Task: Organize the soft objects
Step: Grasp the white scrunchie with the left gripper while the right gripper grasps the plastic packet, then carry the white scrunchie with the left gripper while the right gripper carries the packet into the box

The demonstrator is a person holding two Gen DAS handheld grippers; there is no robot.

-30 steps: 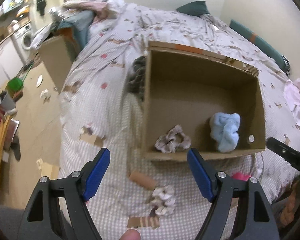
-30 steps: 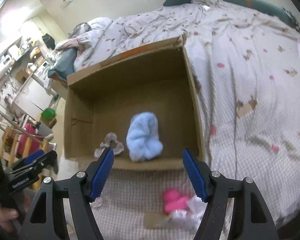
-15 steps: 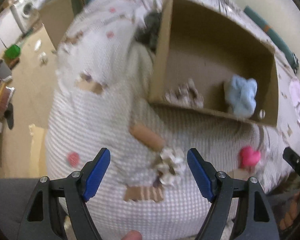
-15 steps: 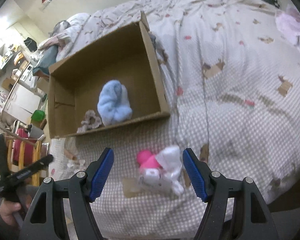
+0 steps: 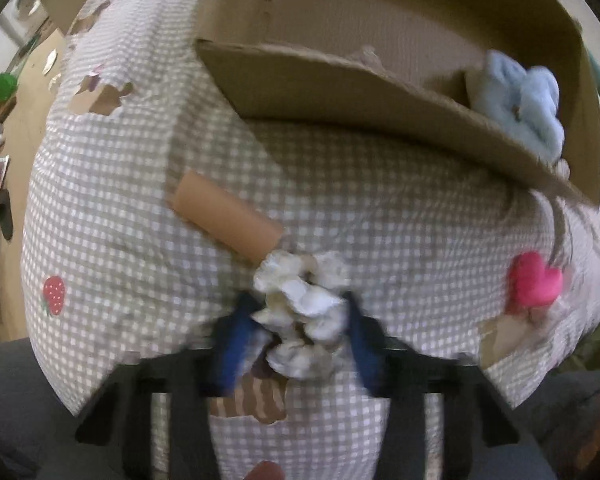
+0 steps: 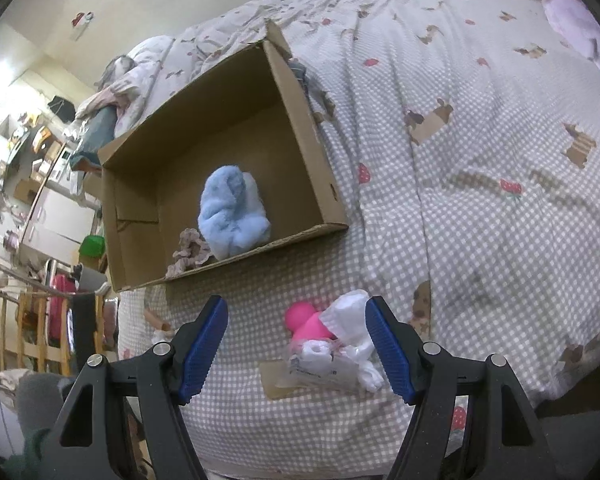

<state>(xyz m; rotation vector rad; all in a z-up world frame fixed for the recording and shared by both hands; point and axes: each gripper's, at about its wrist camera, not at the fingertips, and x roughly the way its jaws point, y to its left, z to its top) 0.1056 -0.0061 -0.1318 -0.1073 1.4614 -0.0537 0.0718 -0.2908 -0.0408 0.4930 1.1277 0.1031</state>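
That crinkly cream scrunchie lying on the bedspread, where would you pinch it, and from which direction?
Across its bunched middle, coming straight down from above. The cream scrunchie lies flat on the checked bedspread, a soft ruffled ring with no stiff part, so squeezing the whole bundle should hold best. The left gripper already has one blue finger either side of it; blur hides whether they touch.

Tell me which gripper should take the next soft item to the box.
Left. The left gripper already straddles the cream scrunchie, its blurred fingers close on both sides. The right gripper is open, with the pink plush and white bundle between its fingers, ungrasped.
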